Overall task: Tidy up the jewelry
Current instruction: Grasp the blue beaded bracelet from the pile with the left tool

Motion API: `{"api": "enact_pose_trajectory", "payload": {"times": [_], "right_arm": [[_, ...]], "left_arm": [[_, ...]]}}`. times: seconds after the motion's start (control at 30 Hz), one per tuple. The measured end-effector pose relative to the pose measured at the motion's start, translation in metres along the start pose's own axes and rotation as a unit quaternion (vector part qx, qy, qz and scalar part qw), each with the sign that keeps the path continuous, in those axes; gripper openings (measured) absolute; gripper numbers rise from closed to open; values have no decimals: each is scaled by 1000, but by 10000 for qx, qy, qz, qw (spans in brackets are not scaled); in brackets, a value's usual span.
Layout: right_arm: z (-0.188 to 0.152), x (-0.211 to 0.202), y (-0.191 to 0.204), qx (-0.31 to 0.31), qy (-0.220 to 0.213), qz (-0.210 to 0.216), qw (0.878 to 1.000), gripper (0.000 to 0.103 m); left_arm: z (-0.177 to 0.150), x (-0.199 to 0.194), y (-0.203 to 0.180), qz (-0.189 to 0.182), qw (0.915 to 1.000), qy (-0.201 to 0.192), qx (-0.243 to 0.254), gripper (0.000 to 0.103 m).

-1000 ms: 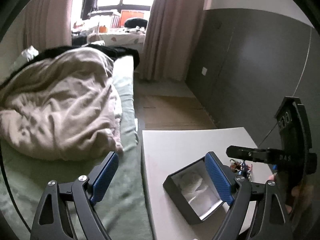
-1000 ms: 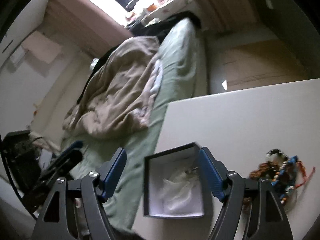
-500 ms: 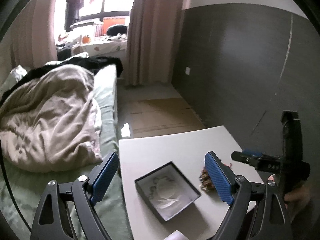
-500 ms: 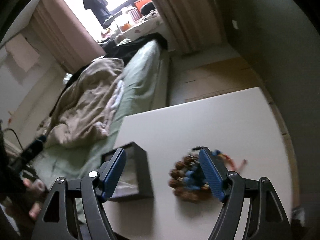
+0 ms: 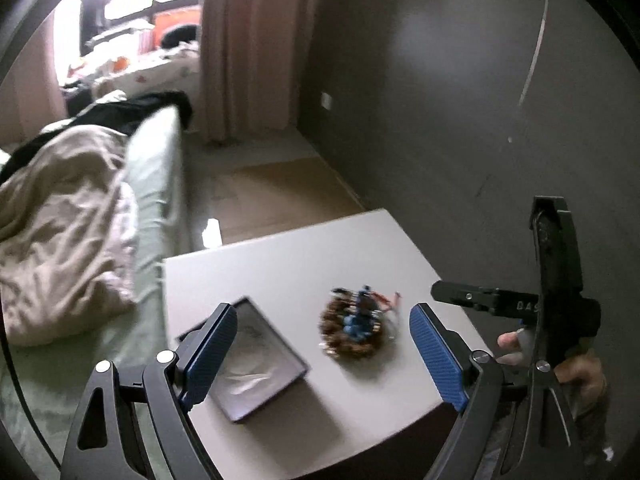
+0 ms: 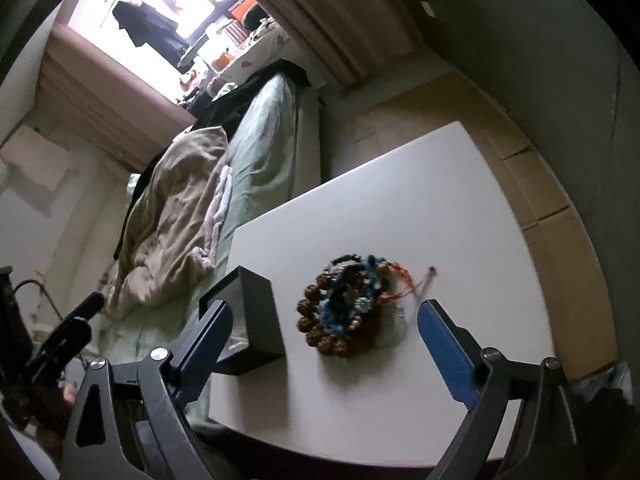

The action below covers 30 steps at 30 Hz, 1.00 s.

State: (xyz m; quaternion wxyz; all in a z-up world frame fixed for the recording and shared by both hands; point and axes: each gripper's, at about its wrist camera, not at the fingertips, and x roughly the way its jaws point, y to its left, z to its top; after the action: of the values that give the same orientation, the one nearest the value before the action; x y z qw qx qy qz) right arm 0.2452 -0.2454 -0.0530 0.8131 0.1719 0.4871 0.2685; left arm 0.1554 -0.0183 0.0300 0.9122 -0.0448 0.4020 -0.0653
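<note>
Bed (image 5: 152, 184): left of worktop, rumpled blanket (image 5: 60, 216) on top.
Worktop (image 5: 280, 264): white, beside bed.
Box (image 5: 248, 356): dark, open, pale lining, on worktop's left part.
Beads (image 5: 354, 330): tangled heap of brown, blue and red strands, on worktop just right of box, apart from it.
Left gripper (image 5: 324, 356): jaws spread wide, gripping nothing, above box and beads.
Right gripper (image 6: 324, 344): jaws spread wide, gripping nothing, beads between the fingers below.
</note>
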Motion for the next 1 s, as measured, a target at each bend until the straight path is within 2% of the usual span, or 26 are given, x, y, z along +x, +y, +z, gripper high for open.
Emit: {"api": "enact_pose_trajectory", "payload": {"times": [0.17,0.27,0.37,0.47,0.6,0.73,0.9,1.0], "right_arm": [[-4,-6,-24,448,-128,-64,9989,94],[-7,-6,-36,610,-115,-120,9980,94],[-10,-7,-51,818,-98,-352,9960,94],[-9,-6,-62,838,-86,-687,9941,94],[-7,-3,-76,1088,-35,-659,9919,94],[-5,-3,-83,1184,-138,-942,9884,94],[-2,8,-90,1468,31,-774,9861,94],[-1,17,-87,1580,139,-707,9848,94]], "left_arm": [[6,38,-20,-259,9989,285,257,87],[8,59,-26,-377,9976,482,324,77],[9,83,-28,-573,9950,757,322,67],[10,109,-31,-674,9923,986,339,63],[11,140,-35,-816,9880,1267,330,49],[4,169,-34,-873,9847,1477,311,43],[-11,193,-26,-853,9814,1709,207,32],[-17,200,-28,-843,9798,1776,357,27]]}}
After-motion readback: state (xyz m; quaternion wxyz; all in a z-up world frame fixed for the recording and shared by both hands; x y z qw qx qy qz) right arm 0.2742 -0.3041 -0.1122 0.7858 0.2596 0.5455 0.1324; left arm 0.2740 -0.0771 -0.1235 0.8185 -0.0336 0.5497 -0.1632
